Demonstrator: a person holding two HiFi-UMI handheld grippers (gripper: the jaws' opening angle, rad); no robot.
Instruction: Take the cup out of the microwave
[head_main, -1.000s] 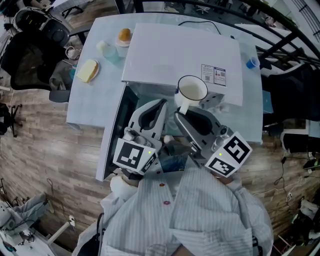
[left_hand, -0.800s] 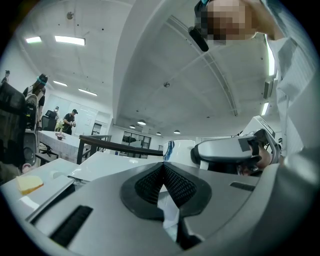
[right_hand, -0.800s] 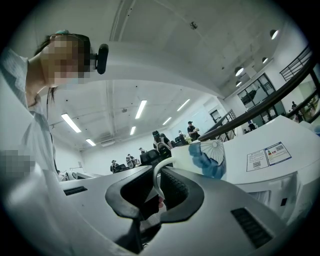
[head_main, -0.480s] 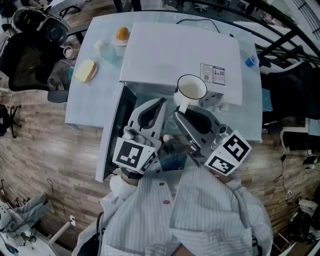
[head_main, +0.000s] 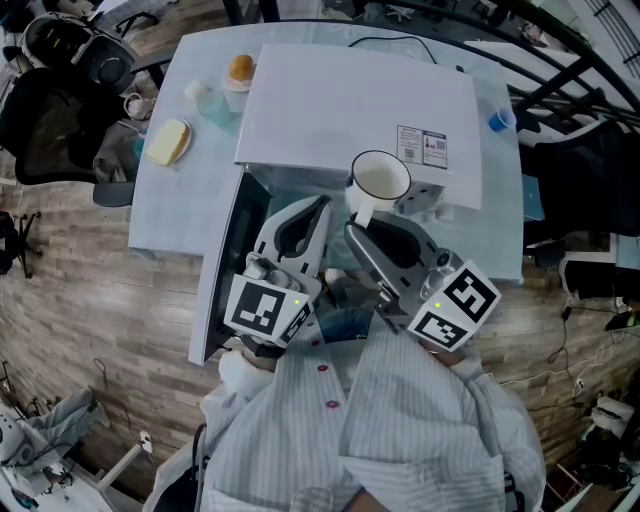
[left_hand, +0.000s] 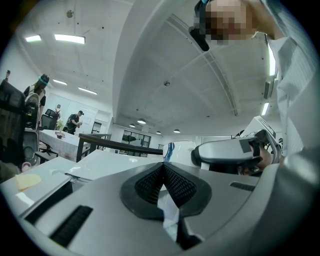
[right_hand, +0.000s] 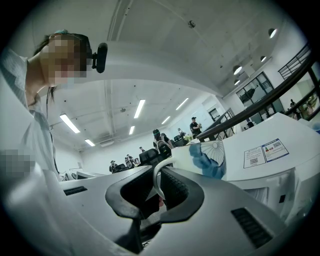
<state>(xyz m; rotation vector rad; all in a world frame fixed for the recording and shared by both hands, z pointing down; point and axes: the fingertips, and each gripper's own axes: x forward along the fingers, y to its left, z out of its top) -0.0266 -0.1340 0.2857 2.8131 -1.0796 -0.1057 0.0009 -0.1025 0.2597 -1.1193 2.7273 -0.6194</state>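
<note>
Right gripper (head_main: 362, 222), angled toward 11 o'clock, clamps the cup (head_main: 380, 181) handle over the microwave (head_main: 330, 100) front edge; left gripper (head_main: 320, 207), jaws together and empty, points toward 1 o'clock.

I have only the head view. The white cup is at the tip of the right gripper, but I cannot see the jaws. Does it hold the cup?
Observer: Yes. The right gripper is shut on the handle of the cup.
Operator: And does the left gripper carry anything?
Observer: No. The left gripper has its pads together, with nothing between them.
Operator: Is the cup's side plain white?
Observer: No, it carries a blue pattern.
</note>
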